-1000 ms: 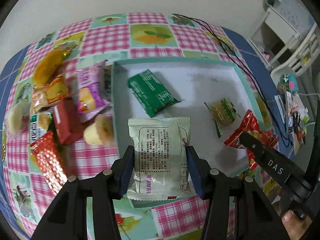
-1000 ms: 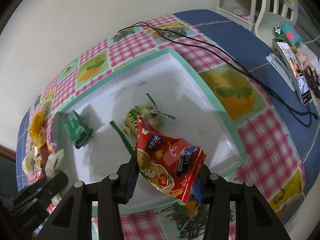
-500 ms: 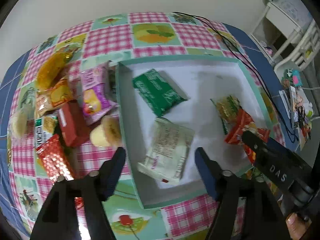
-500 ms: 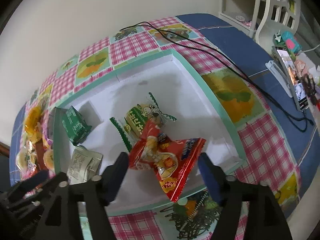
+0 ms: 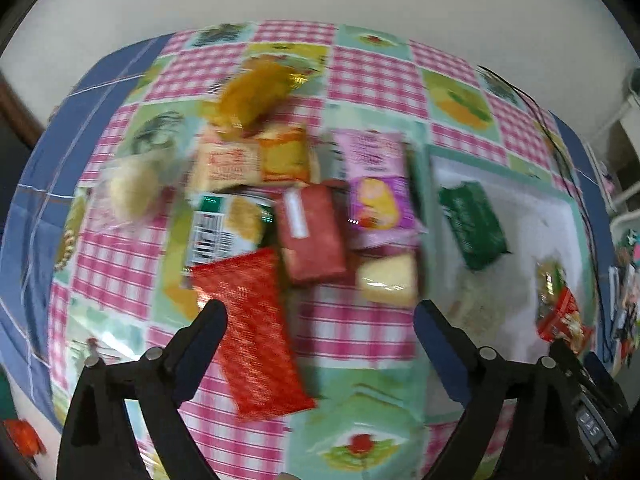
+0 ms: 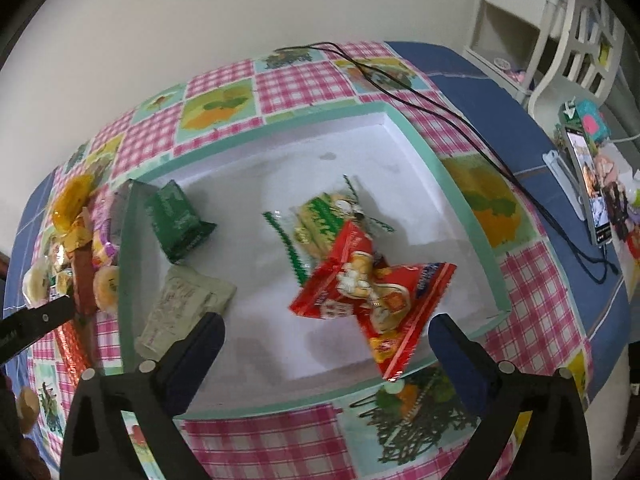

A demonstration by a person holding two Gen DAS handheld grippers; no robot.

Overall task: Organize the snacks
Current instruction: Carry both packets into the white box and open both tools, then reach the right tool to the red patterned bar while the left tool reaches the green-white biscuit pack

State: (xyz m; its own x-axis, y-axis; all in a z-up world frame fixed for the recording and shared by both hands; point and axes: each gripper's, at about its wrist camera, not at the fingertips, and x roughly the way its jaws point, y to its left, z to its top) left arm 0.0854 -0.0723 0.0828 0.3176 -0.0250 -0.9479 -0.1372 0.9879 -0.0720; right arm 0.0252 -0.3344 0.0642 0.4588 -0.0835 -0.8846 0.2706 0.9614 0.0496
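Fingers [image 6: 206, 340] opening, nothing between them

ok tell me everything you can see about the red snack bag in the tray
The red snack bag is a glossy, crinkled foil-like packet with a cartoon figure and yellow print. It lies crumpled and askew on the white floor of the tray, near its front right corner, its upper edge overlapping the green-and-yellow packet. Nothing grips it.

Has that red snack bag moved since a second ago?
Yes. The red snack bag dropped from the opening right gripper onto the white box floor.
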